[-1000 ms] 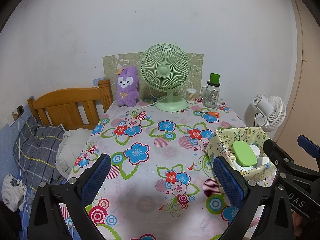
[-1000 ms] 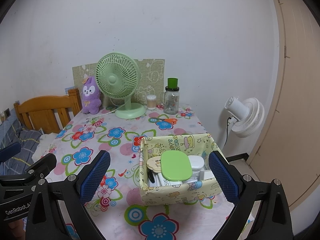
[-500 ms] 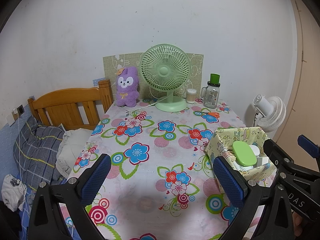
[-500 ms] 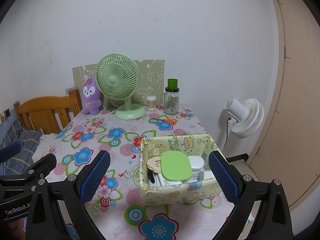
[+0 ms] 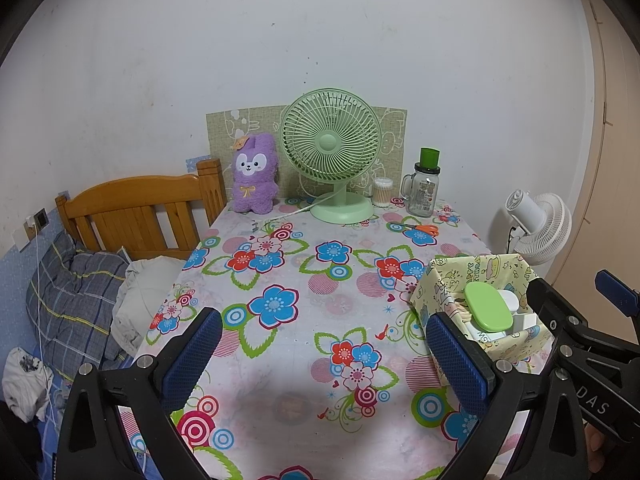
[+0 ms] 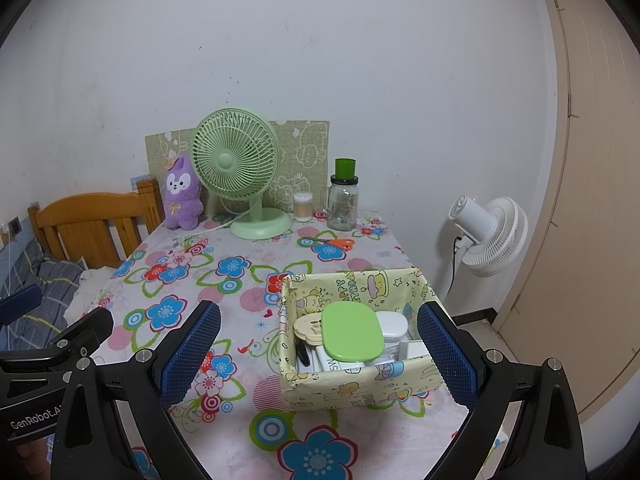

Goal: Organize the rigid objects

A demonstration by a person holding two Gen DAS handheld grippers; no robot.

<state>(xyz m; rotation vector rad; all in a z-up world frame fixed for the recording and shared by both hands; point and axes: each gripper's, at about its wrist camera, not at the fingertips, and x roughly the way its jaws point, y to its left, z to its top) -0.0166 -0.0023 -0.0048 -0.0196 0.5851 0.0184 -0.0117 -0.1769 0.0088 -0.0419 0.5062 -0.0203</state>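
Observation:
A yellow patterned fabric basket (image 6: 352, 394) (image 5: 440, 280) sits at the table's near right. It holds a green oval case (image 6: 352, 336) (image 5: 488, 306), a white case (image 6: 394, 324), a beige round item (image 6: 308, 326), a black pen and white boxes. My right gripper (image 6: 320, 354) is open and empty, fingers straddling the basket from the near side. My left gripper (image 5: 324, 354) is open and empty over the flowered tablecloth (image 5: 320, 304), left of the basket. Orange-handled scissors (image 6: 334, 243) (image 5: 418, 227) lie near the back.
At the back stand a green desk fan (image 5: 332, 152), a purple plush (image 5: 255, 178), a cotton swab jar (image 5: 382, 192) and a glass jar with a green lid (image 5: 425, 188). A wooden bed headboard (image 5: 136, 208) is left, a white floor fan (image 6: 488, 236) right.

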